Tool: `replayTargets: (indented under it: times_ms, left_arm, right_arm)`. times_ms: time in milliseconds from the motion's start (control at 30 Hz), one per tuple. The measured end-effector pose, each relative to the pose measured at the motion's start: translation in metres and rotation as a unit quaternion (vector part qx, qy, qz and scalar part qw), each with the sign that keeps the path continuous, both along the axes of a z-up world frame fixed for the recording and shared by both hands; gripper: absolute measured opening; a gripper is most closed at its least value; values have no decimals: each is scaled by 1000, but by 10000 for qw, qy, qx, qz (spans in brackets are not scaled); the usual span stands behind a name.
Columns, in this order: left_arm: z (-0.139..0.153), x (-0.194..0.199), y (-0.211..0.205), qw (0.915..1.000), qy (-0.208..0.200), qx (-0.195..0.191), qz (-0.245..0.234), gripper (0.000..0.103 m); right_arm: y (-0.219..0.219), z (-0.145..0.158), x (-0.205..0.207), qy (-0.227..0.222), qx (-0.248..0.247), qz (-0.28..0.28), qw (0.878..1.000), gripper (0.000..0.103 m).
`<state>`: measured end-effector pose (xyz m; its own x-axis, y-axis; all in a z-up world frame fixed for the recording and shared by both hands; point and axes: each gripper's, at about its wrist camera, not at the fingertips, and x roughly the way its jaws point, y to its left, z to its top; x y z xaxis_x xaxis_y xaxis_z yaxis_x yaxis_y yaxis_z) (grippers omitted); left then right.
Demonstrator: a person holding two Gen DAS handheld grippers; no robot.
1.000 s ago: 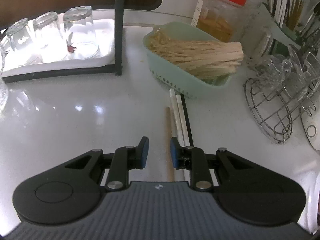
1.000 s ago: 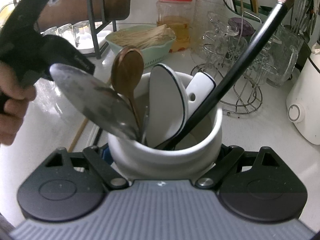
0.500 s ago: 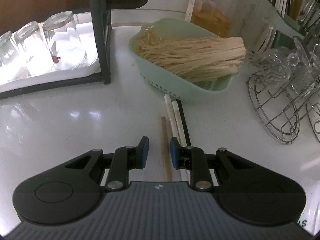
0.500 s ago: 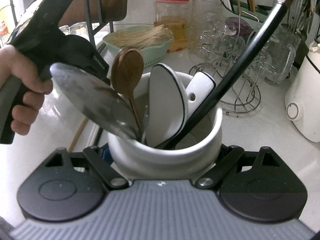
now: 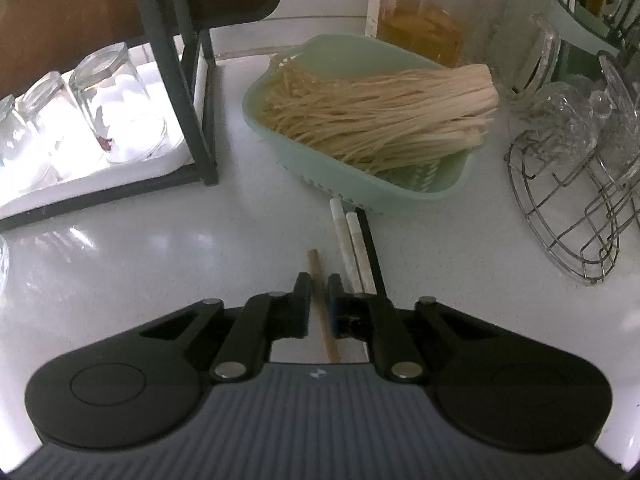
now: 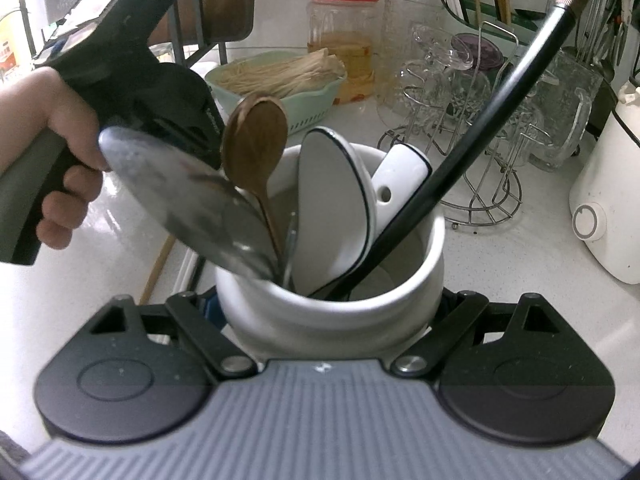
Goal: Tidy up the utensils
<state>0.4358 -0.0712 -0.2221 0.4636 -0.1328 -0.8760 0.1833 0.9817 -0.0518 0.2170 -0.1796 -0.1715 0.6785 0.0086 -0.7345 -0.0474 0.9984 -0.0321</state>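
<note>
A wooden chopstick (image 5: 316, 268) lies on the white counter beside two white chopsticks (image 5: 344, 236) and a black one (image 5: 370, 248). My left gripper (image 5: 319, 300) has just been closing, and its pads now pinch the wooden chopstick near its far end. In the right wrist view that gripper's black body (image 6: 132, 80) shows in a person's hand (image 6: 64, 152). My right gripper (image 6: 332, 312) is shut on a white ceramic utensil holder (image 6: 328, 320); its fingertips are hidden behind it. The holder contains a metal spoon (image 6: 180, 200), a wooden spoon (image 6: 256, 140), white ceramic spoons (image 6: 336, 208) and a black ladle handle (image 6: 480, 120).
A green basket (image 5: 400, 196) of pale sticks stands just beyond the chopsticks. A wire glass rack (image 5: 560, 220) sits to the right. Upturned glasses (image 5: 100, 112) rest on a tray behind a black shelf post (image 5: 192, 80). A red-lidded jar (image 6: 342, 40) and a white appliance (image 6: 608, 200) stand further off.
The left gripper's jaws narrowed from a wider gap onto the wooden chopstick, and the gripper shifted right along the counter. The right gripper and the holder kept still.
</note>
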Motion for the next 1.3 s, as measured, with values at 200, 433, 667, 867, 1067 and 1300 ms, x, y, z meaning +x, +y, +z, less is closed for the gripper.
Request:
replayTargets:
  times_ms: [200,433,667,867,1067,1300]
  left_arm:
    - [2,-3,3,9999,38,-140,-67,7]
    - [34,-28,6,9992,-266,-290,-106,7]
    - [79,-63,16,9966,-596,-567,-108,7]
    - [110,-106,28,9933,-813,-822,-85,7]
    - [139,-146,37,9873,-1028,-1213,17,7]
    - [177,-176,36,9800,-1397,-1416,-53,7]
  right_arm:
    - [0,0,1,19,-7,17,10000,92]
    - [-3,2,5,96,27,100,9999,92]
    - [-3,3,3,119,18,188,9998,92]
    - [-1,3,-3,74,53,415,9991,92]
    - [-1,6,-9,81,194,544,9983,92]
    - [-3,6,-7,74,167,728,9972,92]
